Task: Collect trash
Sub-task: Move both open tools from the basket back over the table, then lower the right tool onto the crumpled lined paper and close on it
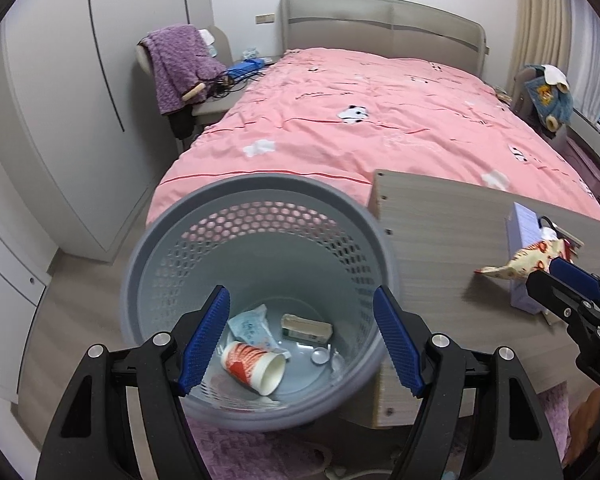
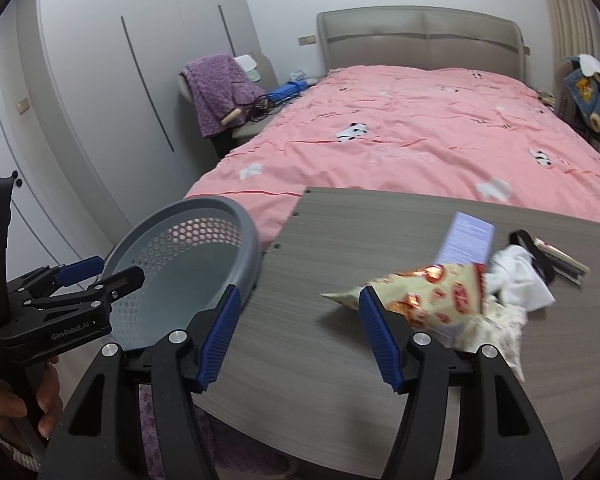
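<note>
A grey perforated bin stands on the floor against the wooden table's left edge. Inside it lie a red-and-white paper cup, a small box and a crumpled wrapper. My left gripper hangs open over the bin's mouth with nothing between its pads. On the table lies a cream-and-red snack bag, in front of a pale purple box and a white crumpled tissue. My right gripper is open above bare table; the bag lies just outside its right finger.
A pink-covered bed fills the space behind the table. A chair draped with a purple blanket and white wardrobes stand at the left. A purple rug lies under the bin. Black straps and a flat item sit at the table's right.
</note>
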Action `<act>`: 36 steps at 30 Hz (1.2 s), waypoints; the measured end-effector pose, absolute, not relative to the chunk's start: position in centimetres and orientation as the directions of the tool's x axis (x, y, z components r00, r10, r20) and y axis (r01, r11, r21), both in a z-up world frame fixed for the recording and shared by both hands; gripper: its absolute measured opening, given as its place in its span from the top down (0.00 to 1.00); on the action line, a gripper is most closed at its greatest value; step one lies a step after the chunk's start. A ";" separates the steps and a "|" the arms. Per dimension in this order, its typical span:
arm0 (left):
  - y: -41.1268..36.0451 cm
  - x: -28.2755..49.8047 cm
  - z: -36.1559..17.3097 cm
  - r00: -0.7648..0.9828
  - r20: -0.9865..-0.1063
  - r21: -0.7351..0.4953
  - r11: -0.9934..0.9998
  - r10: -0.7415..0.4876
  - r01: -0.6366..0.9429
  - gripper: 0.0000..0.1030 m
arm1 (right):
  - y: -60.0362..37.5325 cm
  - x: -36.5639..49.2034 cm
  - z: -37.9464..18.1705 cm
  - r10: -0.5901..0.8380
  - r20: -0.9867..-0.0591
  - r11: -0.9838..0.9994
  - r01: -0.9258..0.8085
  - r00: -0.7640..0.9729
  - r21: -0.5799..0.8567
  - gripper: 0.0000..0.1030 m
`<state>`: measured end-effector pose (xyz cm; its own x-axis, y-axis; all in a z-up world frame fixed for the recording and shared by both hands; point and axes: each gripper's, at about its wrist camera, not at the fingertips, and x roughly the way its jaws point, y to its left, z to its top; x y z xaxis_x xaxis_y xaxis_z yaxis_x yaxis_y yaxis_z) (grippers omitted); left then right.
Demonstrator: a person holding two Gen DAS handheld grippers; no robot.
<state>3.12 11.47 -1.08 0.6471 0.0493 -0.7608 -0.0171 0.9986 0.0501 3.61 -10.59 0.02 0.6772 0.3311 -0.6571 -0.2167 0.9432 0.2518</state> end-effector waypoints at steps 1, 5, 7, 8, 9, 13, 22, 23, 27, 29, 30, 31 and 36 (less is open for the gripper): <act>11.0 3.1 -1.1 0.648 -0.760 0.051 0.999 0.044 -0.009 0.30 | -11.0 3.3 0.0 0.318 -0.657 0.948 -0.208 0.684 0.242 0.38; 9.2 2.9 -0.9 0.657 -0.753 0.055 0.998 0.028 0.020 0.28 | -13.0 2.4 0.0 0.285 -0.652 0.958 -0.179 0.703 0.225 0.31; 8.3 2.9 -0.9 0.658 -0.753 0.055 0.998 0.018 0.035 0.28 | -13.8 2.1 -0.1 0.274 -0.653 0.960 -0.164 0.706 0.226 0.31; 7.8 2.9 -0.9 0.659 -0.752 0.055 0.998 0.013 0.043 0.28 | -14.4 1.8 -0.2 0.266 -0.653 0.962 -0.153 0.709 0.226 0.31; 7.4 2.9 -0.9 0.660 -0.752 0.055 0.997 0.009 0.049 0.28 | -14.8 1.7 -0.2 0.263 -0.653 0.962 -0.148 0.710 0.228 0.30; 5.6 2.8 -0.9 0.661 -0.751 0.055 0.996 -0.009 0.076 0.28 | -16.9 0.9 -0.4 0.244 -0.651 0.965 -0.116 0.719 0.234 0.27; 2.2 3.1 -0.8 0.657 -0.752 0.058 0.989 -0.044 0.133 0.28 | -20.5 -0.3 -0.9 0.194 -0.659 0.971 -0.048 0.726 0.233 0.26; 2.0 3.0 -0.8 0.657 -0.753 0.059 0.989 -0.046 0.137 0.28 | -20.8 -0.3 -0.9 0.190 -0.660 0.971 -0.041 0.727 0.234 0.25; 0.8 3.3 -0.9 0.652 -0.756 0.060 0.986 -0.058 0.156 0.28 | -22.1 -0.5 -1.2 0.180 -0.662 0.970 -0.021 0.728 0.241 0.25; 0.3 3.4 -1.0 0.651 -0.756 0.060 0.985 -0.063 0.164 0.28 | -22.6 -0.4 -1.2 0.178 -0.663 0.969 -0.014 0.727 0.245 0.25; 0.2 3.5 -1.0 0.652 -0.756 0.059 0.984 -0.064 0.165 0.28 | -22.7 -0.4 -1.3 0.178 -0.662 0.969 -0.012 0.728 0.248 0.25; -0.1 3.5 -1.0 0.652 -0.756 0.058 0.984 -0.066 0.167 0.28 | -23.0 -0.4 -1.4 0.178 -0.662 0.968 -0.010 0.728 0.250 0.25; -1.1 3.8 -1.3 0.638 -0.767 0.059 0.983 -0.067 0.174 0.28 | -23.8 -0.3 -2.0 0.183 -0.670 0.965 -0.003 0.720 0.260 0.25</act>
<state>3.82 -1.13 -1.32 0.6382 -0.0672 -0.7669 0.1742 0.9830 0.0588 -0.30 -23.83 -1.95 0.7199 0.1825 -0.6696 -0.0025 0.9655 0.2604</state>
